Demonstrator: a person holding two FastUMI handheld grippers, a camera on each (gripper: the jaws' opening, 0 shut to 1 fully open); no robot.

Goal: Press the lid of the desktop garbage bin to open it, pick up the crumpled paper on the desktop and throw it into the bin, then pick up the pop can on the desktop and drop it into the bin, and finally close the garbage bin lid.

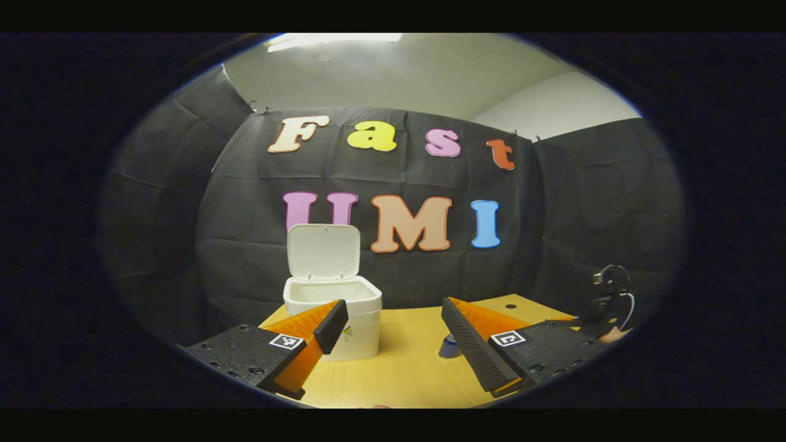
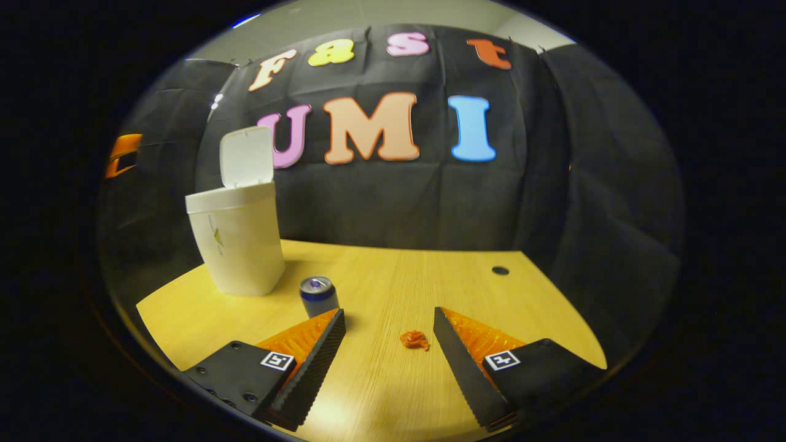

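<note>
My bin stands at the back left of the surface with its lid tipped up and back on its hinge, so the pressing step looks done and the mouth is free to drop things in. In the left gripper view I look slightly down on the rim, and what I can see of the inside wall is bare white; the bottom is hidden, so I cannot tell whether anything lies in it.

My right claw is low over the surface, its 2 fingers wide apart and gripping nothing. The crumpled paper lies on the wood just ahead of that gap, closer to the right-hand finger, so I judge this claw is lined up to close on it next. The can stands upright just beside the bin and apart from the paper, waiting its turn.

My left claw is also spread, with nothing between the fingers. It points toward the bin, held back from it and clear of the route from the paper to the mouth.
</note>
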